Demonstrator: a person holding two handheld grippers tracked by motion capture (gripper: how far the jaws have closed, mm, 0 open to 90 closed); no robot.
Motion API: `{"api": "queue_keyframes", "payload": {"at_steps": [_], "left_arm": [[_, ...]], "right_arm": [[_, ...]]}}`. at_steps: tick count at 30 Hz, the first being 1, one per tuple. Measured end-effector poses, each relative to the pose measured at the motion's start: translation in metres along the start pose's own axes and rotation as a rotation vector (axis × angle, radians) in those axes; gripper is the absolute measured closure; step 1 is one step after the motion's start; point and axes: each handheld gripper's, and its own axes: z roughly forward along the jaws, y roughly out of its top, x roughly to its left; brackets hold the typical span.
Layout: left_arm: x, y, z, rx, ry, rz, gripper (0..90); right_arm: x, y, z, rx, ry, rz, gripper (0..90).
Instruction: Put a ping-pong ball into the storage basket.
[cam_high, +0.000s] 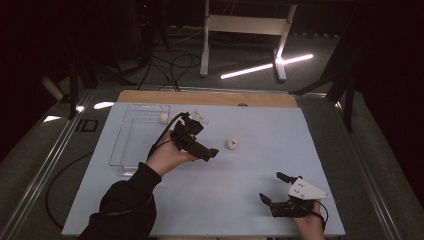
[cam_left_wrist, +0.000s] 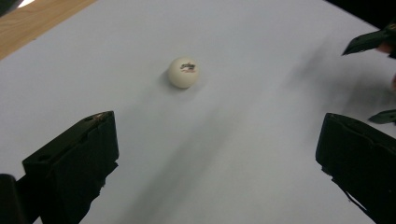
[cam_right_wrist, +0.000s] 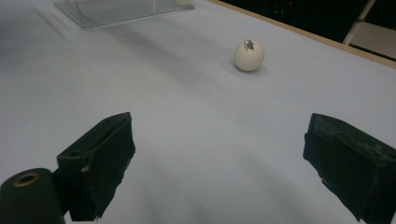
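Observation:
A white ball (cam_high: 231, 144) with a small printed mark lies on the pale blue mat (cam_high: 260, 165), near its middle. My left gripper (cam_high: 207, 140) hovers just left of the ball and points at it, jaws wide open and empty. In the left gripper view the ball (cam_left_wrist: 183, 72) lies ahead, beyond the left gripper (cam_left_wrist: 219, 154). My right gripper (cam_high: 271, 187) rests near the mat's front right corner, open and empty. In the right gripper view the ball (cam_right_wrist: 249, 54) sits well ahead of the right gripper (cam_right_wrist: 219, 158).
A clear plastic tray (cam_high: 131, 145) stands at the mat's left side with another white ball (cam_high: 164, 118) in its far end. A wooden strip (cam_high: 200, 97) borders the far edge. Cables and a white frame (cam_high: 245, 25) are on the floor beyond.

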Motion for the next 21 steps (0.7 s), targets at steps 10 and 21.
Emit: {"api": "queue_keyframes", "payload": {"at_steps": [10,21], "left_arm": [[-0.006,0.01,0.011,-0.041,0.019,-0.046,0.6],[-0.015,0.02,0.028,-0.058,0.045,-0.042,0.5]], "right_arm": [[0.0,0.0,0.0,-0.002,0.001,0.0,8.6],[0.0,0.0,0.0,-0.002,0.001,0.006,8.6]]}}
